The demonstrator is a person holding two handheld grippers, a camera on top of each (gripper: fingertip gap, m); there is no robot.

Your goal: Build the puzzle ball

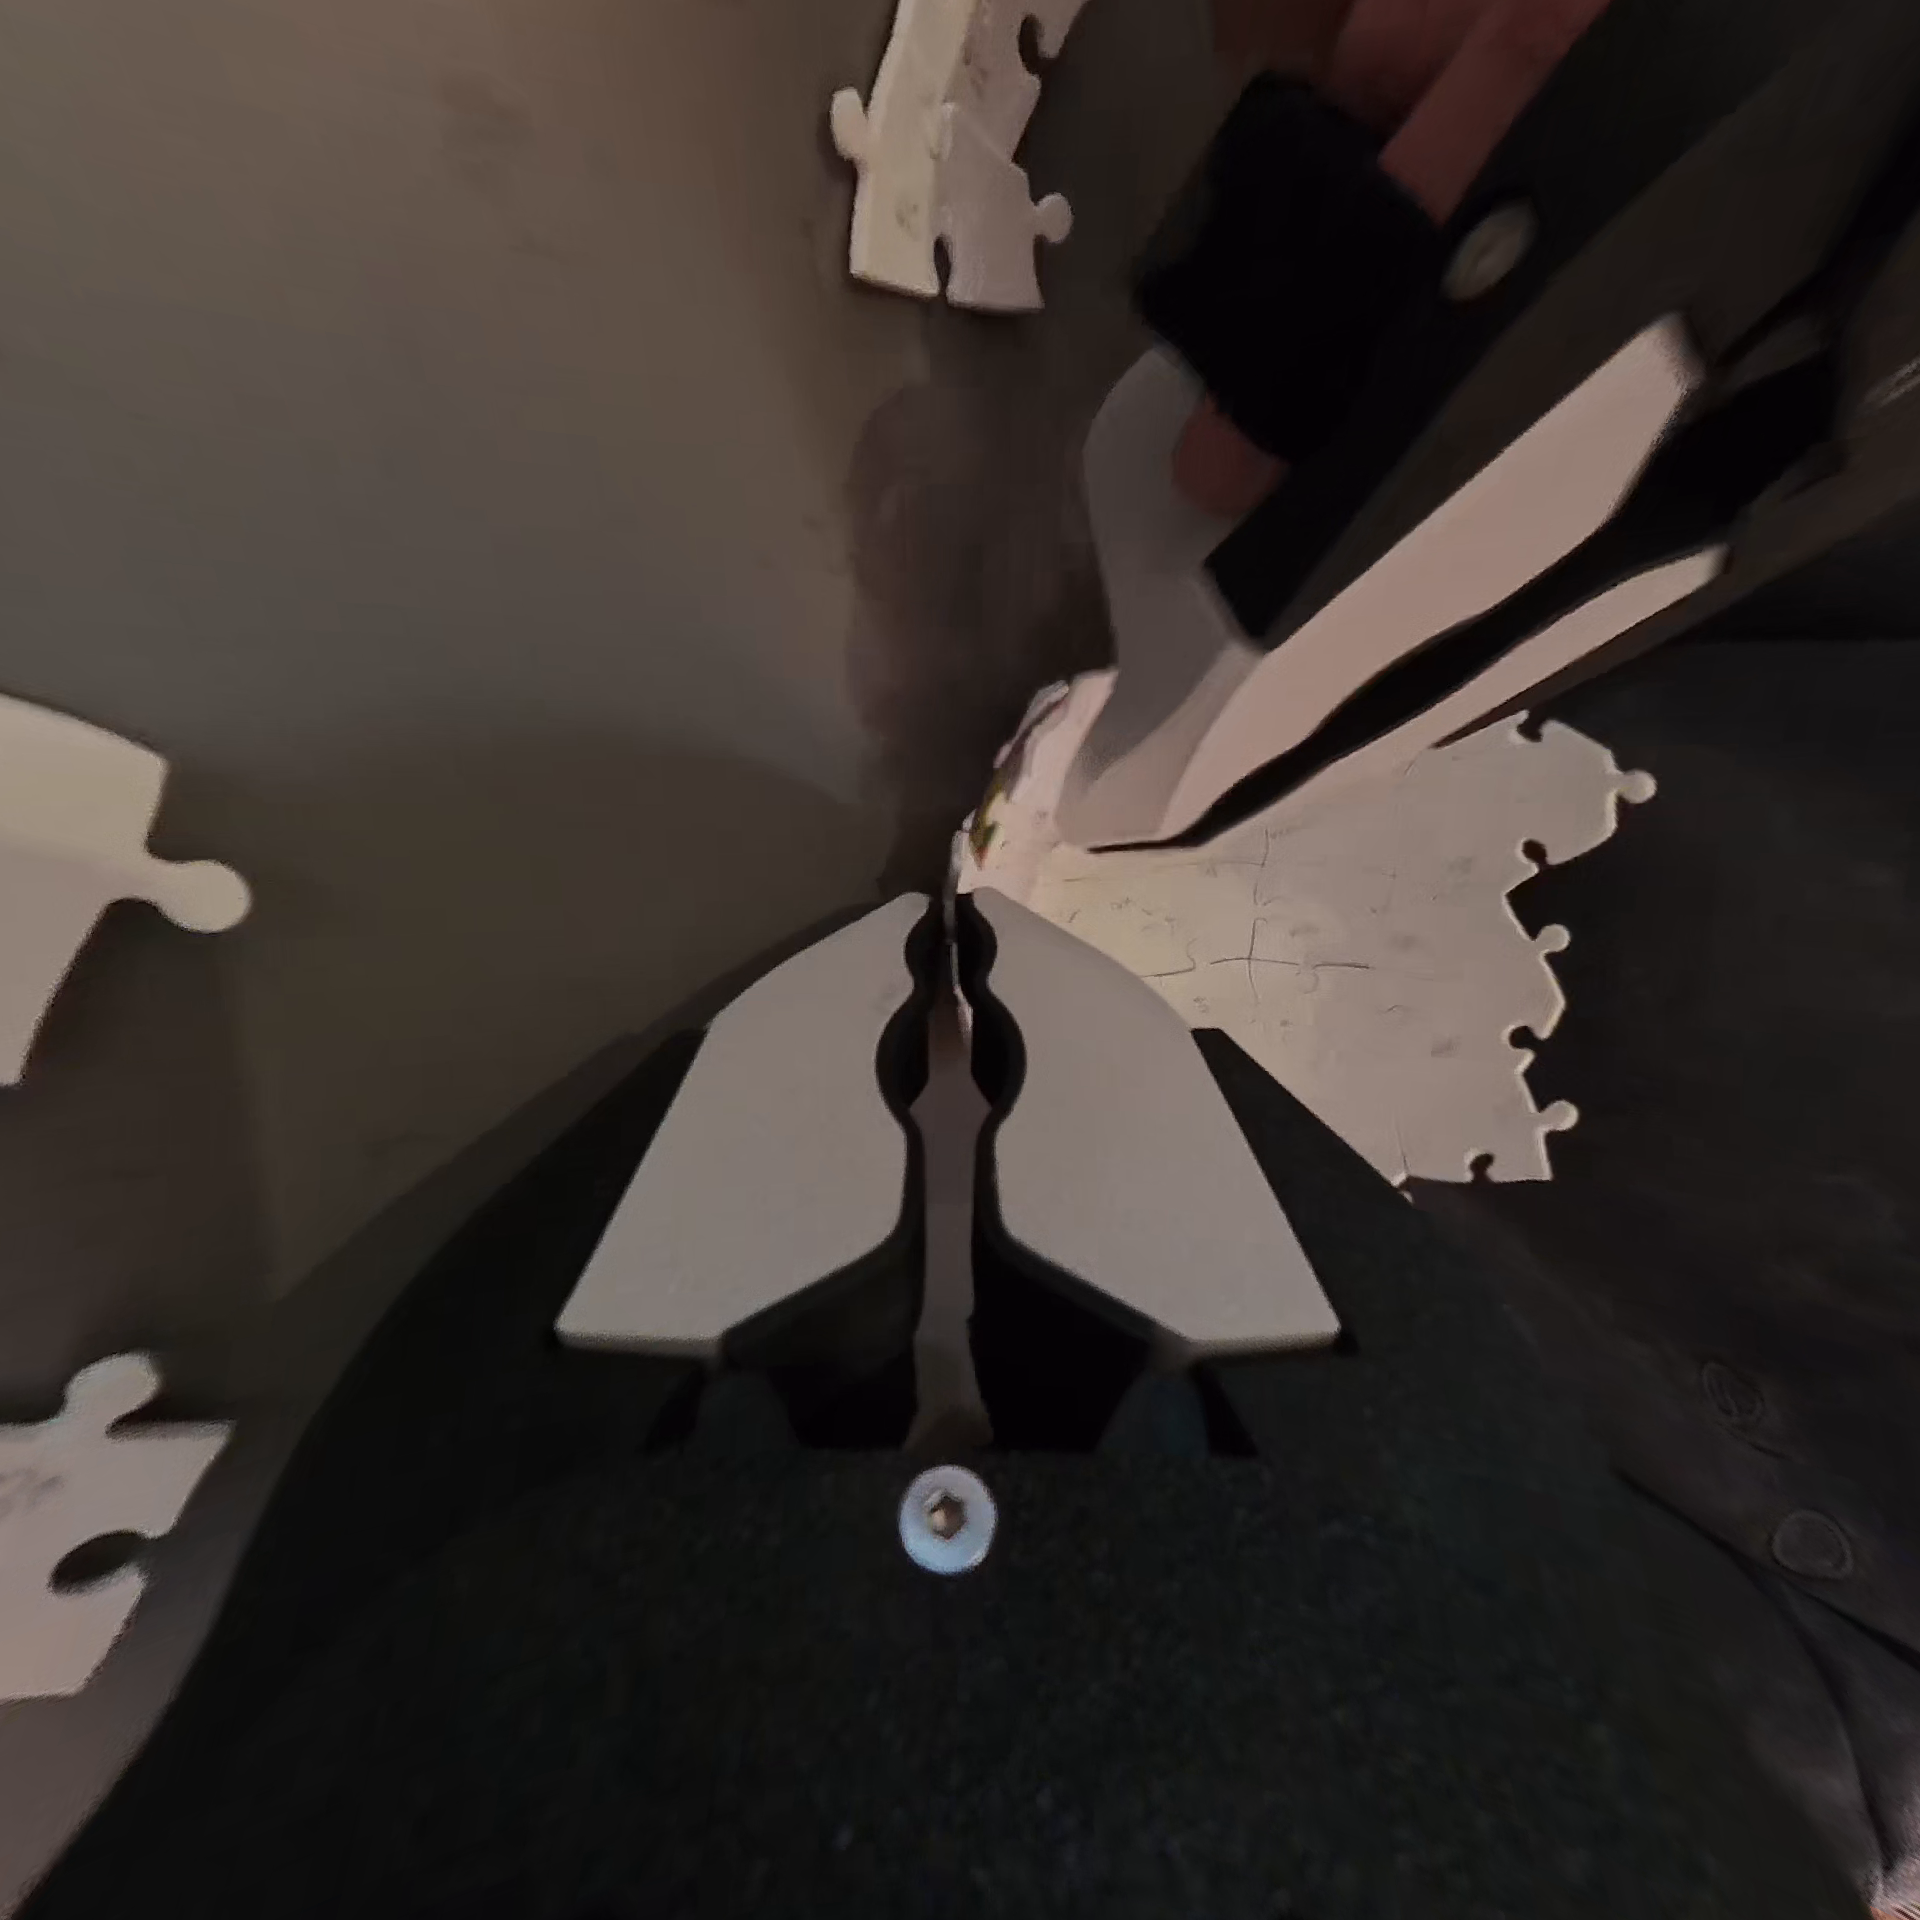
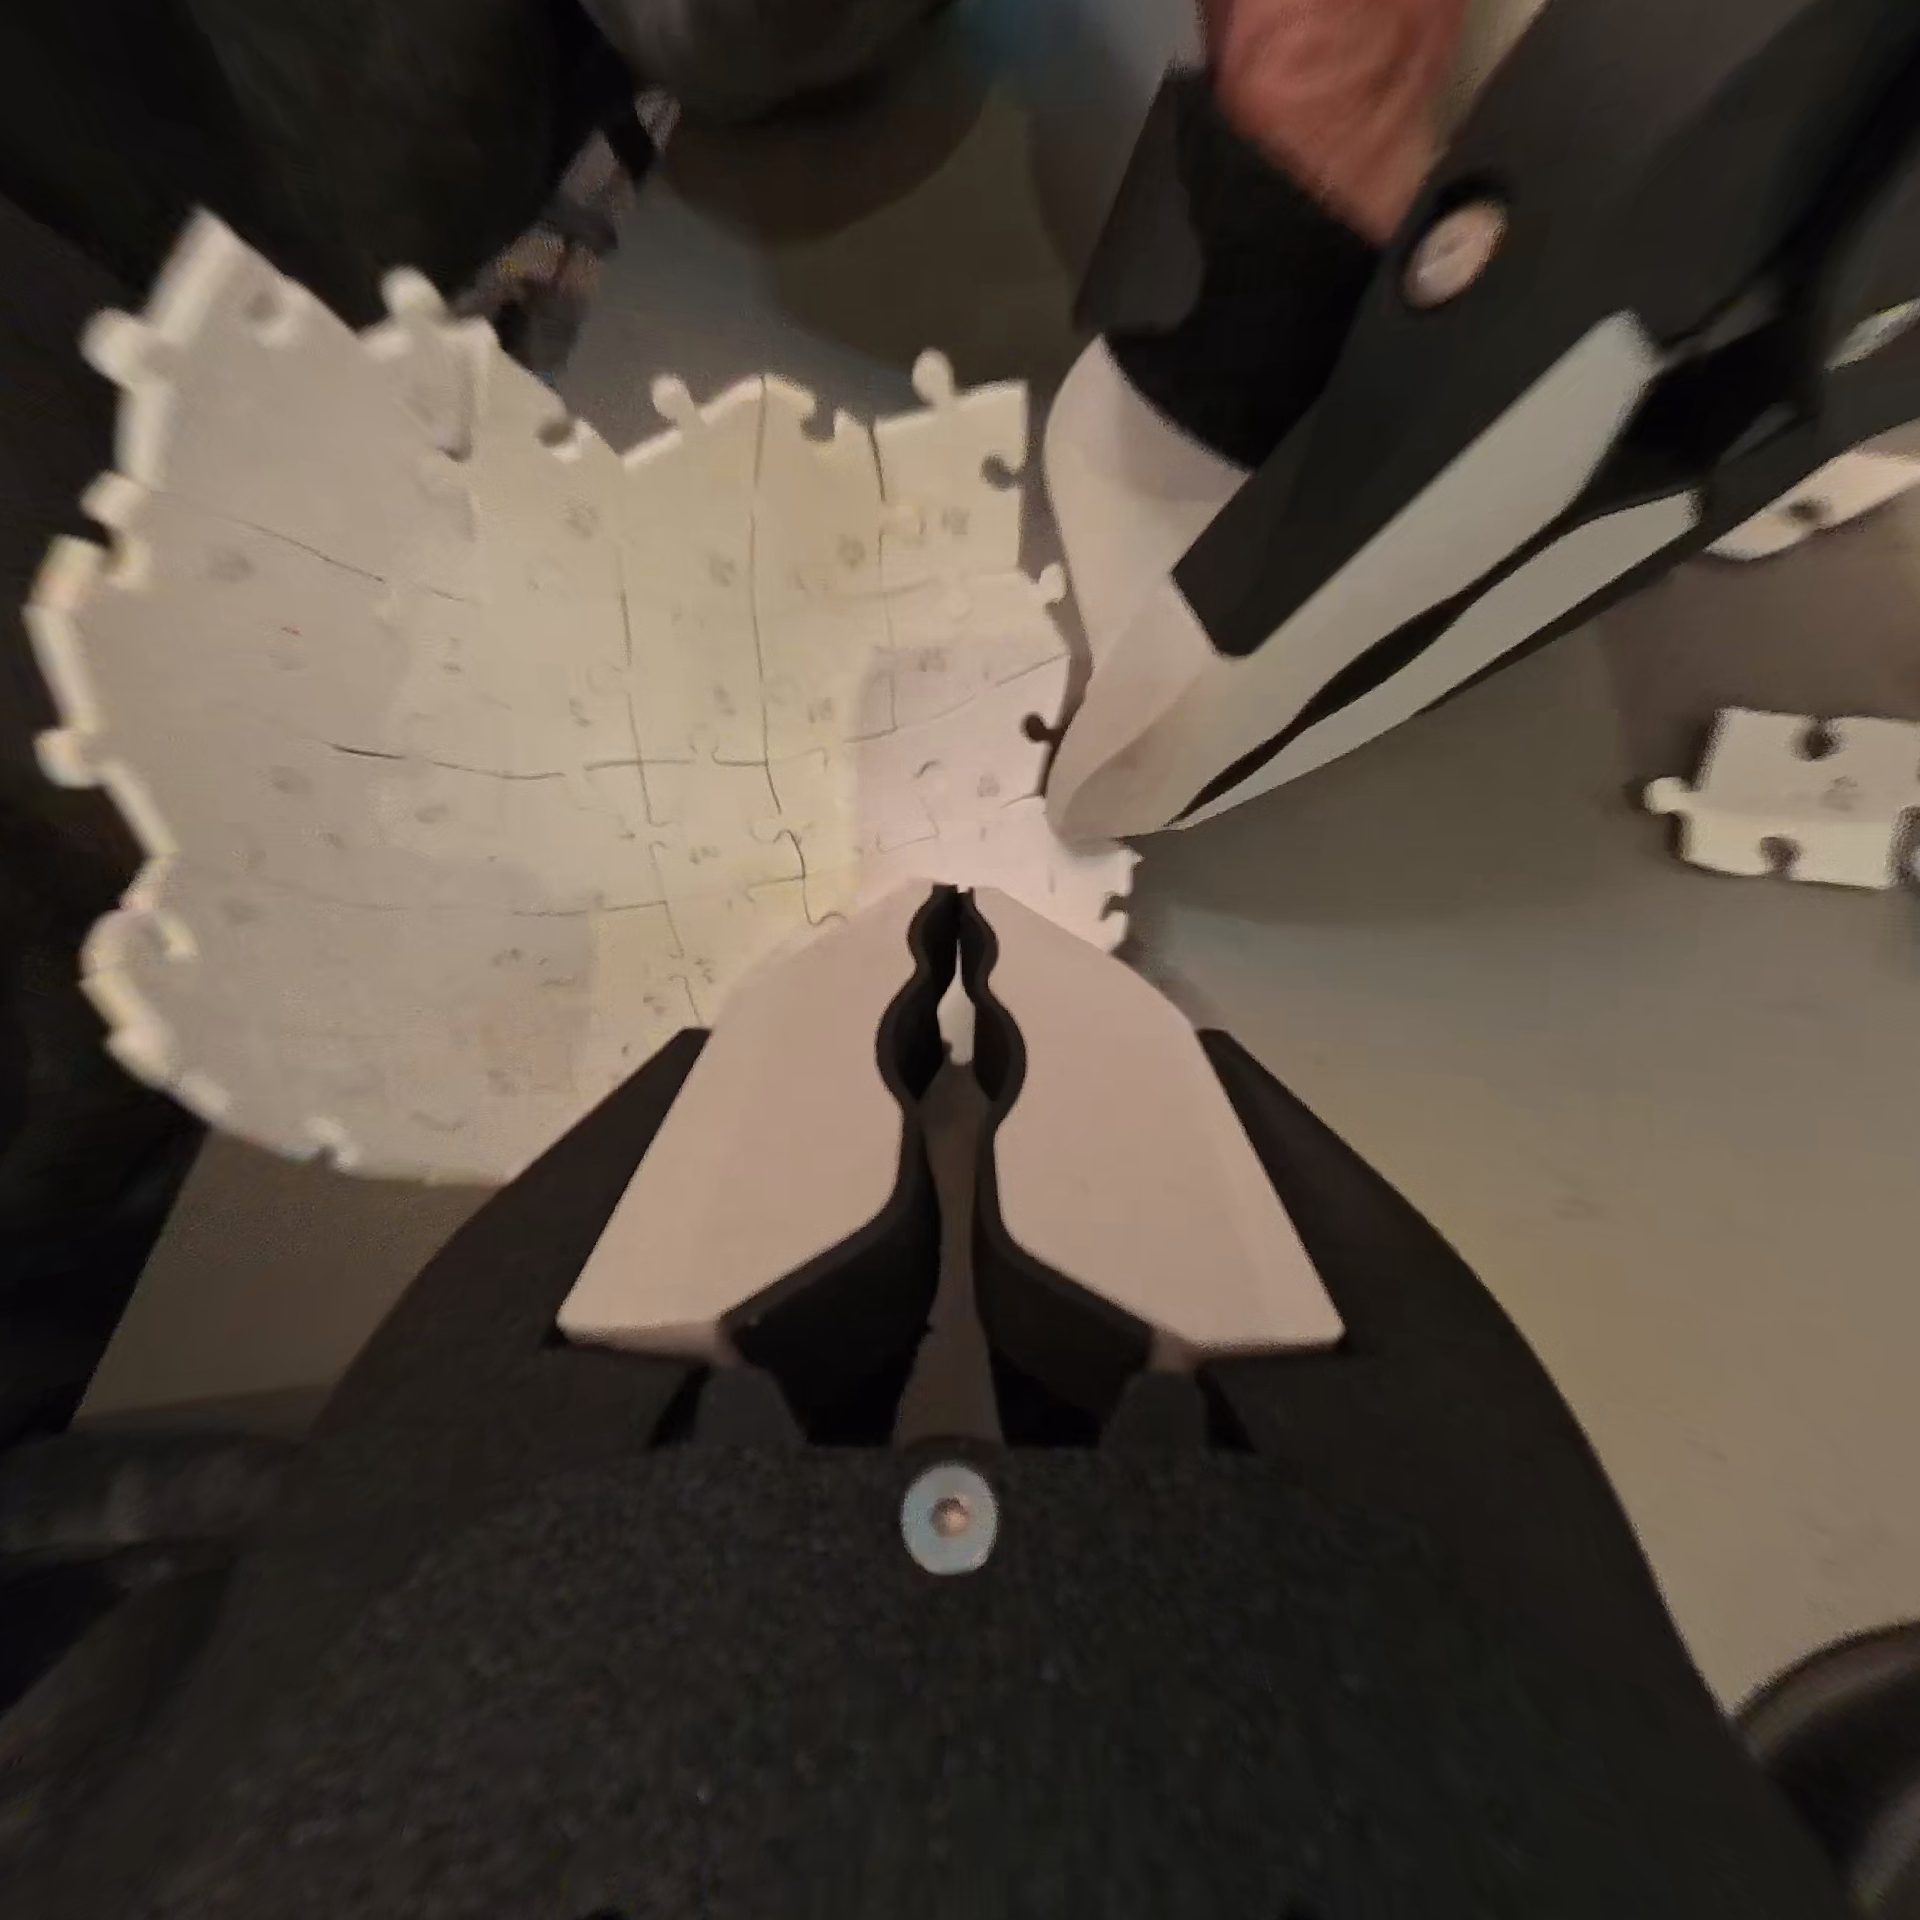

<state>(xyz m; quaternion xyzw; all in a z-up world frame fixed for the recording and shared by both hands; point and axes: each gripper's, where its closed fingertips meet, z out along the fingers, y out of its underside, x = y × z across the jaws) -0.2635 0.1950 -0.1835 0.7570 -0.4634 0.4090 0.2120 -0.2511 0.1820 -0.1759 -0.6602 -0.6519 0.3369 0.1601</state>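
The partly built puzzle ball is a curved white shell of several joined pieces with knobbed edges; it shows in the left wrist view (image 1: 1351,966) and, from its hollow inside, in the right wrist view (image 2: 468,727). My left gripper (image 1: 951,914) is shut on the shell's rim. My right gripper (image 2: 956,904) is shut on the rim too, right beside the left one. Each gripper also shows in the other's view, coming in from the upper right: the right gripper (image 1: 1101,842) and the left gripper (image 2: 1081,831). The two pairs of tips nearly touch on the same stretch of rim.
Loose white puzzle pieces lie on the grey table: one at the top (image 1: 945,177), two at the left (image 1: 73,862) (image 1: 73,1507), and one at the right (image 2: 1797,810). A hand (image 2: 1320,94) holds the far gripper. A dark round object (image 2: 831,104) stands behind the shell.
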